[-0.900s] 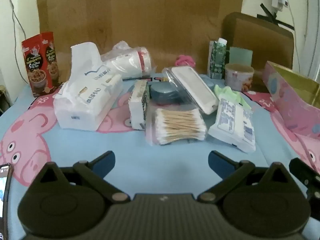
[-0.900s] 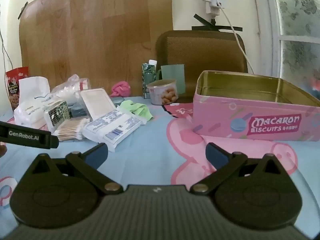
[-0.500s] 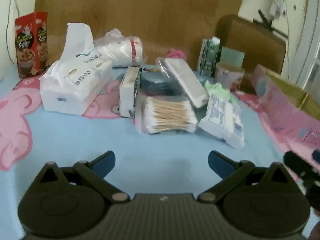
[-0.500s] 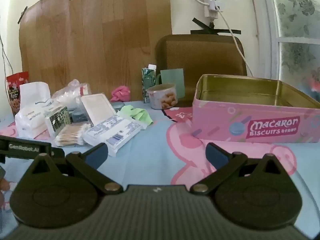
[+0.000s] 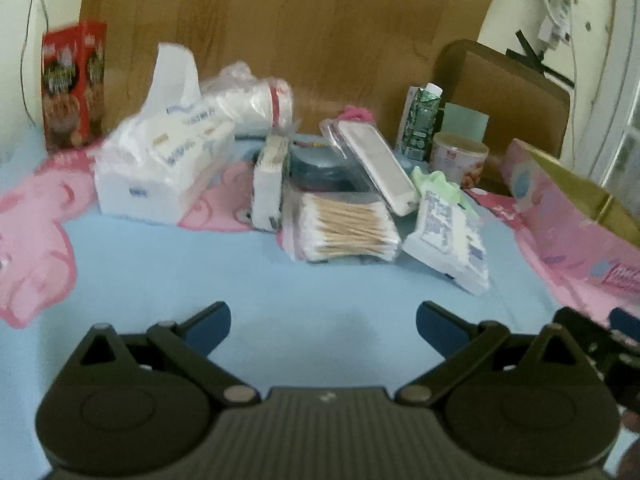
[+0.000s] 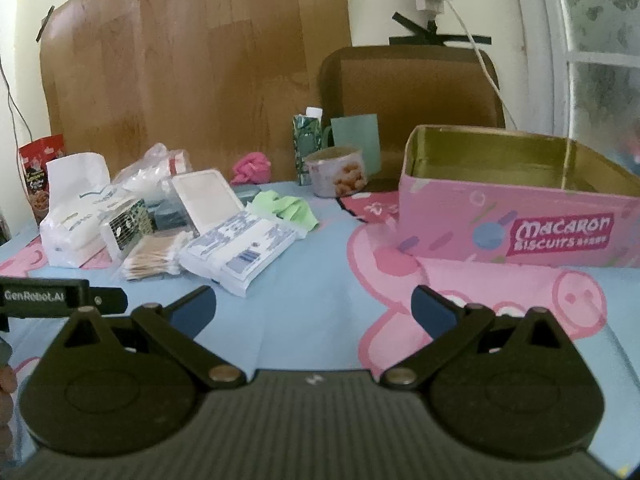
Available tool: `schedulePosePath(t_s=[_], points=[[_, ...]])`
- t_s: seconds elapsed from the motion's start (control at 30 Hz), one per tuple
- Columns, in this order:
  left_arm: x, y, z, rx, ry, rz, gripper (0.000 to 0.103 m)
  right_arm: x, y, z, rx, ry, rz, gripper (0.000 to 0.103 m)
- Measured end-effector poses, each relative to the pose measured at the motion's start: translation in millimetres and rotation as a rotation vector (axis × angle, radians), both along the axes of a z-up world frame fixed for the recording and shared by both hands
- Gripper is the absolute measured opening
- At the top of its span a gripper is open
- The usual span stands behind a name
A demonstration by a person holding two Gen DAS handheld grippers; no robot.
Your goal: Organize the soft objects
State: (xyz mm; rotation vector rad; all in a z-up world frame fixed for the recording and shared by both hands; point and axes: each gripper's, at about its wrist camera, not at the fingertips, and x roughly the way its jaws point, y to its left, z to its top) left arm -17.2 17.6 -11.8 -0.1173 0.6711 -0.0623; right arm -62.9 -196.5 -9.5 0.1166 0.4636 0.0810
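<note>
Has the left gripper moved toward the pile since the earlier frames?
Yes. The left gripper has moved closer: the cotton swabs and tissue pack now loom larger in its view.

- I count one tissue pack, with a sheet sticking up.
- One bundle of cotton swabs.
- One flat wipes pack.
- One green cloth.
- One pink scrunched thing; too blurred to name.
- One clear bag of white stuff.
- One pink biscuit tin, open.
- One green carton.
- One red box.
- One snack cup.
- Two claws of mine: left claw, right claw.
</note>
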Motion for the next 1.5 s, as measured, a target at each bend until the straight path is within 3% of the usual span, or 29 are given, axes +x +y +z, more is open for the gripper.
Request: schedulePosePath(t_s=[0.13, 0.4, 0.6, 0.8, 0.93, 1.0, 1.07, 1.17, 1.23, 1.37, 1.5], points=[[-3, -4, -2, 0.075, -0.052, 0.042, 0.103, 0, -5, -2, 0.037, -0.016, 0.004, 0.103], [-8, -1, 2, 0.050, -0.075, 0.058, 0.103, 0, -4, -1, 0.011, -0.033, 0.014, 0.103], [-22, -1, 3, -0.009, -0.024, 0.070, 0.103, 3, -5, -2, 0.008, -0.008, 0.020, 0.103], [-44, -7, 12, 0.002, -0.066, -0.015, 0.103, 5, -8, 2, -0.003, -0.026, 0.015, 0.103], [-54, -8, 8, -0.046, -0.051, -0.044, 0.103, 7, -16, 4, 0.008, -0.026, -0.009, 0.095], [-53, -8, 5, -0.044, -0.026, -0.041, 0.103, 8, -20, 5, 0.010, -0.029, -0.014, 0.086], [-51, -7, 5, -0.016, -0.028, -0.030, 0.103, 11, -22, 6, 0.013, -0.023, -0.004, 0.073], [-49, -2, 8, 0.070, -0.084, 0.026, 0.103, 16, -22, 9, 0.030, -0.010, 0.040, 0.064], [-45, 5, 7, 0.106, -0.086, 0.077, 0.103, 18, -19, 11, 0.034, -0.011, 0.076, 0.062], [-33, 29, 0, 0.057, -0.021, 0.146, 0.103, 24, -9, 14, 0.026, -0.011, 0.146, 0.061], [-31, 47, 0, 0.033, -0.020, 0.192, 0.103, 35, 1, 16, 0.047, 0.012, 0.198, 0.061]])
